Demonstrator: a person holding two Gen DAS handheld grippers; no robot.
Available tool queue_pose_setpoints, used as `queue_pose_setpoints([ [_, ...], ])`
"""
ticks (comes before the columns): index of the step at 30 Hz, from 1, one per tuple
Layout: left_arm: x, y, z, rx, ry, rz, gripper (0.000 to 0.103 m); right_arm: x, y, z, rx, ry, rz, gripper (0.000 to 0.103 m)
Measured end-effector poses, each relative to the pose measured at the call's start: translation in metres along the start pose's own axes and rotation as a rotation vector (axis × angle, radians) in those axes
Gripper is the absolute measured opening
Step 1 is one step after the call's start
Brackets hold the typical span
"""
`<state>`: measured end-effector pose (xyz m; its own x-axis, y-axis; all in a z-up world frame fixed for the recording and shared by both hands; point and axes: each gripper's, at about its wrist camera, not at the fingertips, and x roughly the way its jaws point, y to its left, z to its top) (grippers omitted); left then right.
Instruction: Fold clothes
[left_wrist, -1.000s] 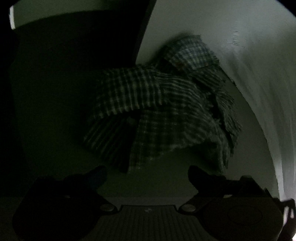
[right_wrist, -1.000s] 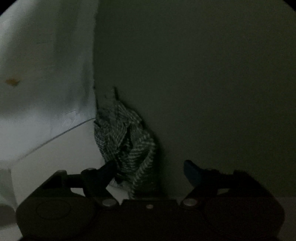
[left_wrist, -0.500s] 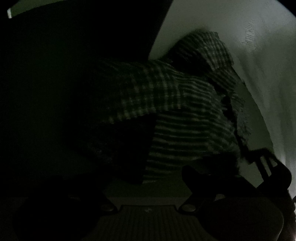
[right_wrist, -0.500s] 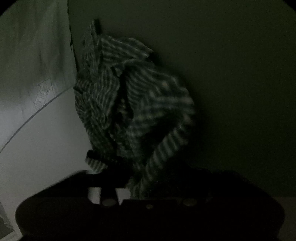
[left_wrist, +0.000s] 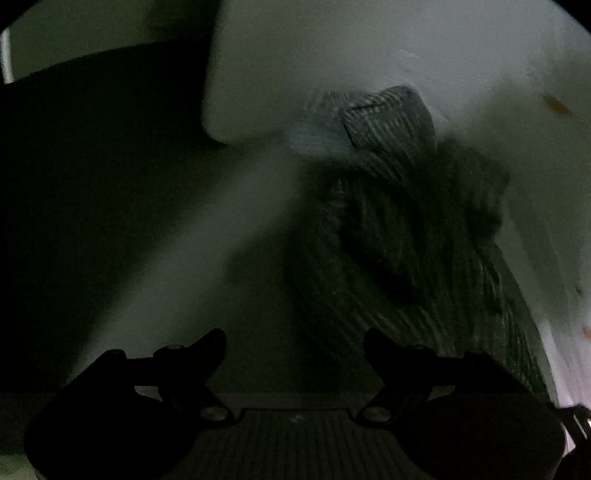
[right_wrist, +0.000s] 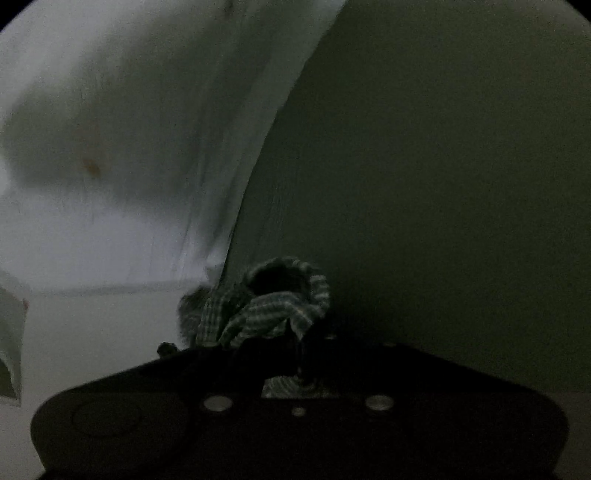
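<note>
The scene is very dim and both views are blurred. In the left wrist view the left gripper (left_wrist: 294, 345) sits along the lower edge of the frame with its two dark fingers spread wide, one at lower left and one at lower right, and nothing lies between them; only the dark surface (left_wrist: 122, 206) shows in the gap. The checked cloth (left_wrist: 402, 221) fills the centre and right of that frame, rising from the lower right toward a bunched top near the upper middle, smeared by motion. Its lower folds pass just behind the right-hand finger (left_wrist: 384, 350); whether they touch it I cannot tell. A pale sheet (left_wrist: 369, 48) spreads across the top and right of the frame behind the cloth, with a small orange mark at the far right.

In the right wrist view the right gripper (right_wrist: 295, 354) has its jaws drawn together at the lower middle of the frame, pinching a bunch of the checked cloth (right_wrist: 273, 306). The fabric puffs up in a rounded loop just above the closed tips. The pale sheet (right_wrist: 129, 155) hangs in the upper left of this view, and the dark surface (right_wrist: 443, 166) takes the right half
</note>
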<state>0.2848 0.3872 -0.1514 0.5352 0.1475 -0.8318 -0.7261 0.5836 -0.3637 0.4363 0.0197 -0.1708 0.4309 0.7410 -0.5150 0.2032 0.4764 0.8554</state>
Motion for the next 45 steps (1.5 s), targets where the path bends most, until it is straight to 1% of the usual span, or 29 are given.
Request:
queue_pose_setpoints([
  [4, -0.001, -0.049, -0.051, 0.098, 0.052, -0.051, 0.083, -0.099, -0.052, 0.037, 0.049, -0.166, -0.055, 0.002],
  [8, -0.001, -0.092, -0.111, 0.192, 0.114, -0.097, 0.083, -0.187, -0.106, 0.057, 0.111, -0.29, -0.087, 0.002],
  [10, 0.0, -0.108, -0.14, 0.215, 0.14, -0.115, 0.083, -0.216, -0.132, 0.061, 0.147, -0.317, -0.105, 0.002],
  [11, -0.001, -0.113, -0.152, 0.209, 0.157, -0.127, 0.083, -0.23, -0.145, 0.062, 0.177, -0.323, -0.109, 0.002],
  [14, 0.002, -0.124, -0.175, 0.173, 0.203, -0.168, 0.083, -0.258, -0.173, 0.064, 0.252, -0.305, -0.095, 0.002],
  [17, 0.017, -0.14, -0.171, 0.154, 0.216, -0.211, 0.083, -0.254, -0.182, 0.059, 0.232, -0.235, -0.082, 0.002],
  [19, 0.025, -0.153, -0.167, 0.16, 0.209, -0.233, 0.083, -0.255, -0.174, 0.065, 0.206, -0.213, -0.076, 0.002],
  [22, 0.046, -0.182, -0.165, 0.182, 0.196, -0.266, 0.083, -0.258, -0.176, 0.076, 0.161, -0.188, -0.08, 0.002],
  [24, 0.058, -0.199, -0.162, 0.186, 0.203, -0.272, 0.083, -0.25, -0.175, 0.085, 0.165, -0.182, -0.078, 0.002],
  [26, 0.077, -0.213, -0.158, 0.191, 0.215, -0.258, 0.081, -0.247, -0.175, 0.089, 0.18, -0.18, -0.075, 0.002],
  [27, 0.087, -0.219, -0.155, 0.196, 0.218, -0.241, 0.071, -0.247, -0.175, 0.088, 0.185, -0.181, -0.076, 0.002],
  [28, 0.094, -0.223, -0.153, 0.204, 0.213, -0.214, 0.054, -0.246, -0.174, 0.087, 0.189, -0.182, -0.077, 0.002],
  [29, 0.099, -0.226, -0.15, 0.209, 0.211, -0.192, 0.047, -0.244, -0.174, 0.089, 0.191, -0.184, -0.073, 0.002],
  [30, 0.1, -0.227, -0.146, 0.206, 0.213, -0.178, 0.043, -0.24, -0.173, 0.093, 0.191, -0.188, -0.067, 0.002],
  [31, 0.1, -0.227, -0.143, 0.202, 0.209, -0.178, 0.035, -0.237, -0.17, 0.096, 0.186, -0.192, -0.055, 0.002],
  [32, 0.101, -0.228, -0.139, 0.197, 0.2, -0.191, 0.02, -0.234, -0.166, 0.098, 0.179, -0.197, -0.04, 0.002],
  [33, 0.103, -0.229, -0.134, 0.194, 0.2, -0.192, 0.012, -0.233, -0.163, 0.1, 0.172, -0.204, -0.016, 0.002],
  [34, 0.104, -0.231, -0.13, 0.189, 0.201, -0.194, 0.007, -0.232, -0.157, 0.103, 0.164, -0.212, 0.012, 0.002],
  [35, 0.104, -0.232, -0.125, 0.181, 0.197, -0.202, 0.006, -0.229, -0.151, 0.107, 0.155, -0.22, 0.041, 0.002],
  [36, 0.1, -0.235, -0.12, 0.174, 0.177, -0.223, 0.005, -0.227, -0.145, 0.11, 0.146, -0.228, 0.069, 0.002],
  [38, 0.081, -0.242, -0.106, 0.163, 0.112, -0.279, 0.004, -0.225, -0.129, 0.118, 0.113, -0.247, 0.127, 0.002],
  [41, 0.036, -0.254, -0.08, 0.128, 0.001, -0.386, 0.004, -0.237, -0.087, 0.128, 0.008, -0.293, 0.23, 0.002],
  [43, -0.001, -0.262, -0.064, 0.118, -0.094, -0.454, 0.004, -0.251, -0.058, 0.133, -0.056, -0.319, 0.326, 0.002],
  [45, -0.043, -0.27, -0.049, 0.114, -0.199, -0.522, 0.004, -0.273, -0.026, 0.135, -0.123, -0.343, 0.443, 0.002],
])
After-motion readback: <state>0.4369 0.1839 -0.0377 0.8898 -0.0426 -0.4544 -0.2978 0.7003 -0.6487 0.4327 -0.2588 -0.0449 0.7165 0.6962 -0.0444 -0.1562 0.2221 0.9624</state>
